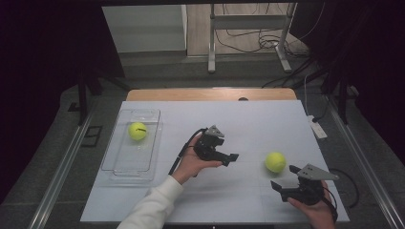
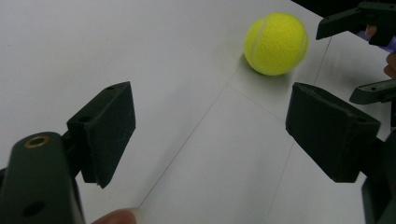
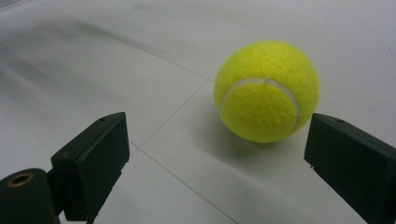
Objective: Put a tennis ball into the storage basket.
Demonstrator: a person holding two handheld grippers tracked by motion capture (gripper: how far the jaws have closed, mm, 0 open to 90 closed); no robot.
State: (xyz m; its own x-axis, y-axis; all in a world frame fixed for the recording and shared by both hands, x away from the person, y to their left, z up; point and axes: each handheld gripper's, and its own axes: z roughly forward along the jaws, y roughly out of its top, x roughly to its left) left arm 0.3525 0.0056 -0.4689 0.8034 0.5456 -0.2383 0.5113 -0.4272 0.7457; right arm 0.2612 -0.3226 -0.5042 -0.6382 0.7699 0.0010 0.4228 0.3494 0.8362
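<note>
A: Where does the loose tennis ball [image 1: 275,162] lie?

B: It rests on the white table [image 1: 248,124], right of centre, between the two grippers. The right gripper [image 1: 285,180] is just beside it, at the near right. The left gripper [image 1: 228,158] points toward it from the middle of the table, a little way off. A second ball [image 1: 137,131] sits in the clear tray [image 1: 119,168] at the left, well apart.

A: How do the jaws stand?

B: Both pairs stand apart with nothing between them. In the right gripper view the ball [image 3: 266,91] lies just ahead of the pads and toward the right one; in the left gripper view it lies farther off [image 2: 276,43].

A: How will the ball likely handle?

B: Probably light, with a felt cover that gives friction against the pads. It should yield slightly under pressure and spring back, so it is not fragile. Being round, it may roll at a nudge on the smooth table.

A: Where should it be taken?

B: Across its widest girth, pads on opposite sides and centred, so that it does not squirt out above or below.
</note>
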